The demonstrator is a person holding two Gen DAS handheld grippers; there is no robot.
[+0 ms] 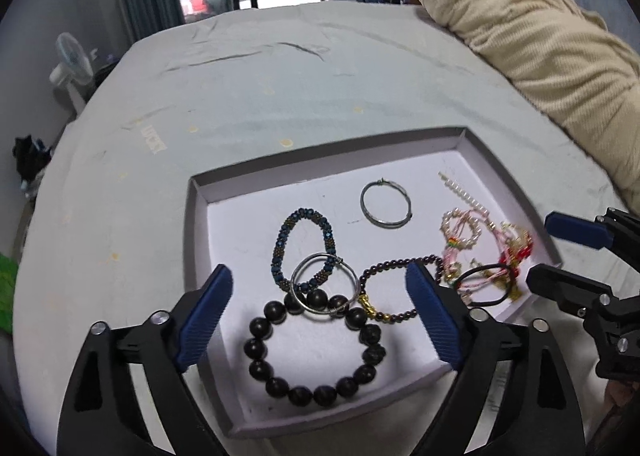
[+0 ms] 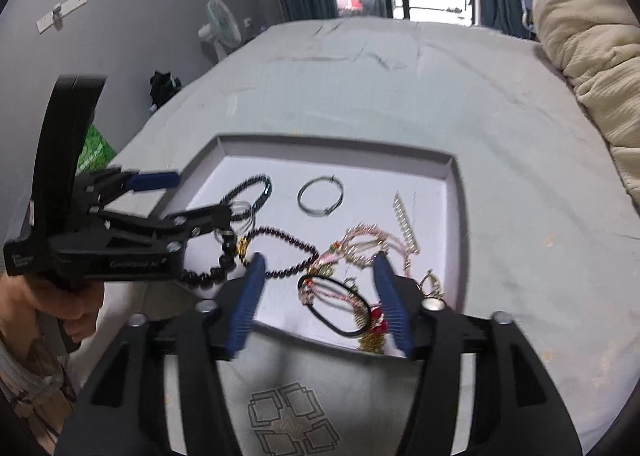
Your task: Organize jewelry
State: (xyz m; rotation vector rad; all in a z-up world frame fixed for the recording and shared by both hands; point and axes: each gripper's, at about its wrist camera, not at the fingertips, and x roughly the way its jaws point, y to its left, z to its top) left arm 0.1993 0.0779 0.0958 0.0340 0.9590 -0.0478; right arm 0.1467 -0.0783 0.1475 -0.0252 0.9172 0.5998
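All the jewelry you must organize already lies inside the shallow white tray (image 1: 472, 148) on the bed (image 1: 280, 88), so the gathering part looks done, but the sorting is only half finished as far as the pictures show. On the left half of the tray the pieces are spread but they overlap: the big black bead bracelet (image 1: 316, 352) is nearest to you, a silver ring (image 1: 325, 286) lies across its far beads and across the blue beaded bracelet (image 1: 302, 252), and the thin dark bead bracelet (image 1: 394, 288) with the gold charm is just beside them on the right. Only the second silver hoop (image 1: 386, 204) lies alone, farther back in the middle. On the right side there is a tangle of pink and pearl strings (image 2: 360, 248), a black hair tie (image 2: 340, 306) and red and gold bits, with a pearl clip (image 2: 406, 222) at its far edge; this heap is, I think, the main work that is left. Your left gripper (image 1: 320, 316) hovers over the near left pieces with its jaws wide and nothing between the pads. Your right gripper (image 2: 320, 300) stands about half open over the tangle, with the hair tie between the fingers, but the pads do not press on anything.
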